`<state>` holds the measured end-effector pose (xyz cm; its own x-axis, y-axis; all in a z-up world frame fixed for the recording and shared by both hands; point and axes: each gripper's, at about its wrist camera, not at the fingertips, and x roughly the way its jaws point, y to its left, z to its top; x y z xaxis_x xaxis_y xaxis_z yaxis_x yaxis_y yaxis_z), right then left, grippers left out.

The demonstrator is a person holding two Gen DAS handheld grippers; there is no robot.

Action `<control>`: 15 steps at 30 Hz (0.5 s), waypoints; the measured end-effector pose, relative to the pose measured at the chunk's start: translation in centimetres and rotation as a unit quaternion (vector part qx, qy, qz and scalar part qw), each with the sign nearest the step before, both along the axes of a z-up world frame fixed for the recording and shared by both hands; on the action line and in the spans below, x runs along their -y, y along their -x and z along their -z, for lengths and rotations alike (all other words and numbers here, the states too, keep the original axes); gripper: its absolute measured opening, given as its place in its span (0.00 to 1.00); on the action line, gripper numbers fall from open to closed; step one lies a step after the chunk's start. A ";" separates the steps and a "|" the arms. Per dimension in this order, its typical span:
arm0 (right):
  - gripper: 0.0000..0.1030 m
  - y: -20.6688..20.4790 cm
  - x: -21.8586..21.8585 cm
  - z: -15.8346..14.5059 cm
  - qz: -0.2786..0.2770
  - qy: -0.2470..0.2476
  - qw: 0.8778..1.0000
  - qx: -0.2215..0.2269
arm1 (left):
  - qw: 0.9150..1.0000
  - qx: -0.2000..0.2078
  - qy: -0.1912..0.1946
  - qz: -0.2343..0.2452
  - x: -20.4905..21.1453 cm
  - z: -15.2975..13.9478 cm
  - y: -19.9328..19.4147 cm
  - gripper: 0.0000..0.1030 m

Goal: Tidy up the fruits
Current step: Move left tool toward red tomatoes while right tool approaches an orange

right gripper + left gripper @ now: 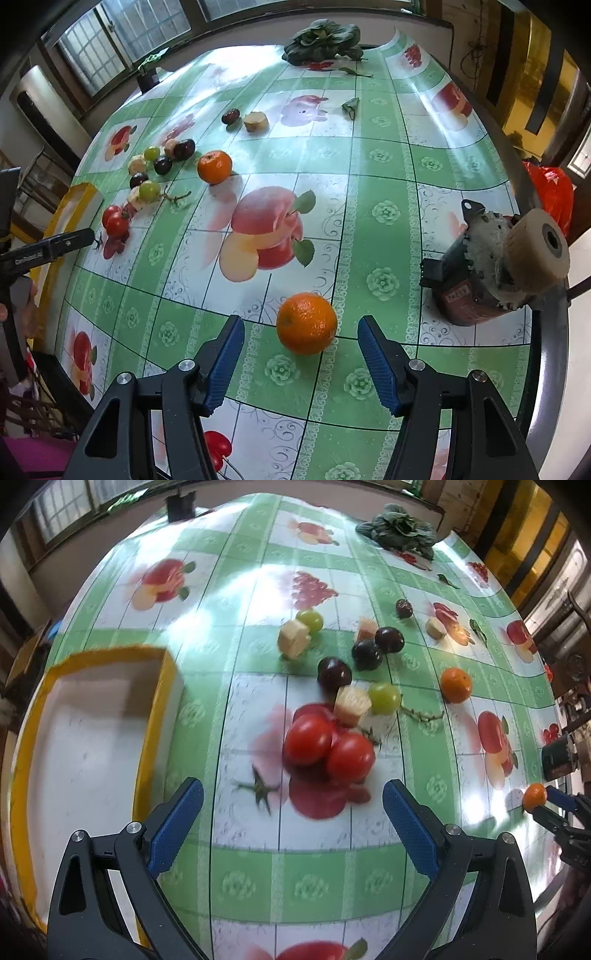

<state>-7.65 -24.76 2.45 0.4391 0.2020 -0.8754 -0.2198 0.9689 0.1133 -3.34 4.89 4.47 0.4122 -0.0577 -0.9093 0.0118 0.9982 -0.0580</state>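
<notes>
The left tongs (pixel 291 827) stand wide open and empty, just short of two touching tomatoes (pixel 327 747) on the counter (pixel 369 878). A yellow-rimmed tray (pixel 151 716) lies to their left. The right tongs (pixel 301 358) stand wide open around an orange (pixel 306 323), pads apart from it. A second orange (pixel 214 167) sits near the grapes (pixel 149 189).

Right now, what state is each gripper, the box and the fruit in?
left gripper: jaws open, empty
right gripper: jaws open around near orange, not touching
yellow-rimmed box: open, nothing visible inside
tomatoes: clustered on tablecloth
far orange: loose on tablecloth
</notes>
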 end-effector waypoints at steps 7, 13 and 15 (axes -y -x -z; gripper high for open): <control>0.60 0.0 0.4 0.1 0.011 -0.009 1.000 -0.019 | 0.999 0.001 -0.033 0.007 -1.3 0.1 -2.4 0.96; 0.60 0.1 0.6 0.1 0.019 -0.012 0.999 -0.024 | 0.997 0.000 -0.075 0.018 -0.1 0.6 -2.2 0.96; 0.60 0.1 0.7 0.0 0.020 -0.014 0.999 -0.024 | 0.997 0.005 -0.074 0.015 0.5 0.6 -1.8 0.96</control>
<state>-7.77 -25.42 2.41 0.4048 0.2090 -0.8902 -0.1741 0.9733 0.1493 -1.51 4.42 3.92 0.4205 0.0650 -0.9050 0.0418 0.9950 0.0909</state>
